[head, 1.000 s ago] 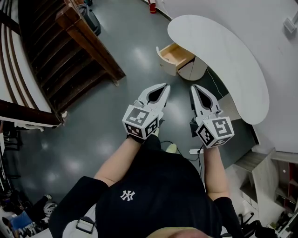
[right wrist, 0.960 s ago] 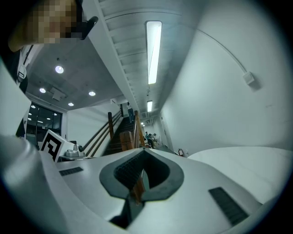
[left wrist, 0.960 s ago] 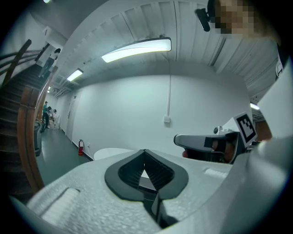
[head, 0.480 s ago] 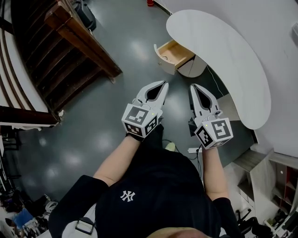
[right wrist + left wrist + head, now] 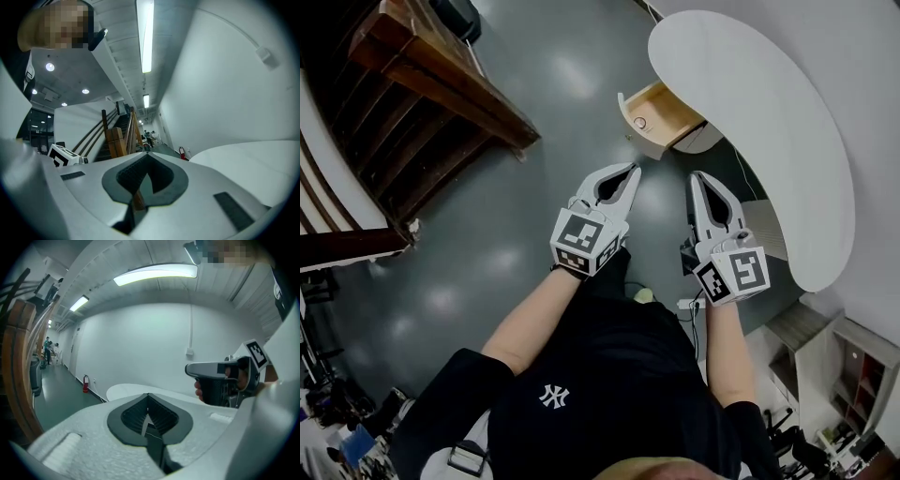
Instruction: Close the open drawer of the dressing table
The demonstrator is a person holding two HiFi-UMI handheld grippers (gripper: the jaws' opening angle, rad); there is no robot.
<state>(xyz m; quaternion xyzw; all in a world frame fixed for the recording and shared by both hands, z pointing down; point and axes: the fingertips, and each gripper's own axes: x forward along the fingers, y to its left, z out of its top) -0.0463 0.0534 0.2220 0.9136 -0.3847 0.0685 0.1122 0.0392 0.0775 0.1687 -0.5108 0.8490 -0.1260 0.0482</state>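
The drawer [image 5: 664,109] hangs open under the table [image 5: 769,131] top's near end, ahead of both grippers and apart from them. Looks like a light wood box w/ a white front. It prob slides easy, so no grip needed; I'd push flat on the front beside the knob [image 5: 640,123]. L gripper [image 5: 632,170] and R gripper [image 5: 697,177] are both pinched closed w/ nothing between. Wood stairs [image 5: 441,84] are well off left. A power strip [image 5: 687,305] lies by my feet, not in the path.
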